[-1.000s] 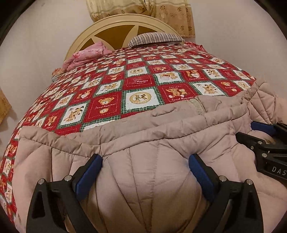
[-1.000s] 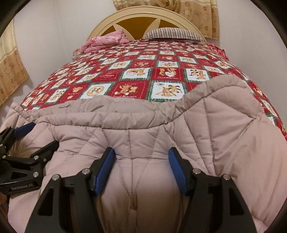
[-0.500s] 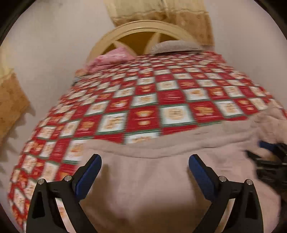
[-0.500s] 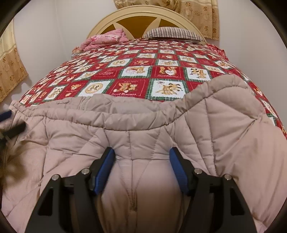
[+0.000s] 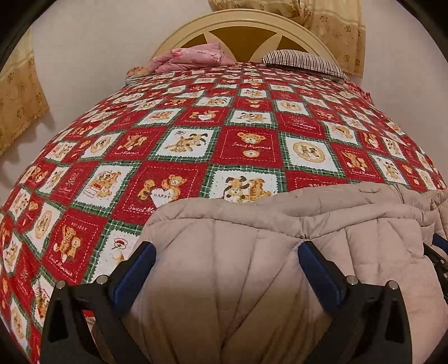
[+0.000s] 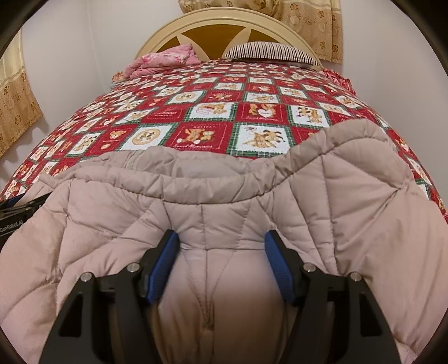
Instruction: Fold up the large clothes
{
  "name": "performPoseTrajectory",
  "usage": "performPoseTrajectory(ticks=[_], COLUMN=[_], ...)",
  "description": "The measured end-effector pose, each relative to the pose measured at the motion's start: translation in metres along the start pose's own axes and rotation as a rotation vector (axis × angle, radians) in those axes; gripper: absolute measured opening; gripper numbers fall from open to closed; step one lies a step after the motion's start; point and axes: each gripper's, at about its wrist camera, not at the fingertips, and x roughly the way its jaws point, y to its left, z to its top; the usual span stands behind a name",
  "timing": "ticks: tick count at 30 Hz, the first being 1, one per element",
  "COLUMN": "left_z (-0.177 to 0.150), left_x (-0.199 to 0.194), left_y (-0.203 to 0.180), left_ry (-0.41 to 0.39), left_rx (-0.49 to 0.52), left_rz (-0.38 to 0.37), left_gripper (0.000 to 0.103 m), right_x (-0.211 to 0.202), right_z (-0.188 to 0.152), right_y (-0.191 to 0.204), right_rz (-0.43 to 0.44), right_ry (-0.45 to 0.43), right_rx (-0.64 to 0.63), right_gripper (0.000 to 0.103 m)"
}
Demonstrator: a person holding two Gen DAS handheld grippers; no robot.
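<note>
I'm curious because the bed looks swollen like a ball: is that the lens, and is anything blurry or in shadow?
Left wrist view: lens bulge curves the quilt; sharp overall, dark corners, and a shadow falls on the coat between the left gripper fingers. Right wrist view: same bulge, the headboard arches; coat near the right gripper is soft and shadowed.

Ahead of the tongs stretched a bed (image 5: 84, 173) under a red, white and green teddy-bear patchwork cover. At its far end rose a cream arched headboard (image 5: 240, 21) with brown panels, a pink bundle (image 5: 196, 57) and a striped pillow (image 5: 302, 61) before it. Pale walls (image 5: 98, 44) enclosed the room; beige patterned curtains (image 5: 336, 30) hung far right and near left.
</note>
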Motion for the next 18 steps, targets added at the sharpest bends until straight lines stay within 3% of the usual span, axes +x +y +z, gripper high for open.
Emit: performPoseTrajectory(ticks=[6, 8, 11, 14, 18], left_z=[-0.001, -0.001, 0.0, 0.0, 0.0], left_x=[0.001, 0.001, 0.0, 0.0, -0.001], left_y=[-0.002, -0.003, -0.003, -0.003, -0.004], left_ry=[-0.004, -0.006, -0.008, -0.008, -0.011], left_rx=[0.011, 0.014, 0.016, 0.015, 0.014], left_rz=[0.018, 0.023, 0.024, 0.023, 0.022], left_gripper=[0.102, 0.102, 0.102, 0.102, 0.102], right_x=[-0.021, -0.047, -0.07, -0.057, -0.032], right_z=[0.002, 0.003, -0.001, -0.01, -0.019], right_y=[0.003, 0.007, 0.03, 0.054, 0.048], right_rz=[-0.047, 0.002, 0.103, 0.103, 0.086], right_ry=[-0.042, -0.118, -0.184, -0.127, -0.073], right_rx=[-0.008, 0.02, -0.046, -0.146, -0.111], right_gripper=[0.068, 0.069, 0.077, 0.076, 0.074])
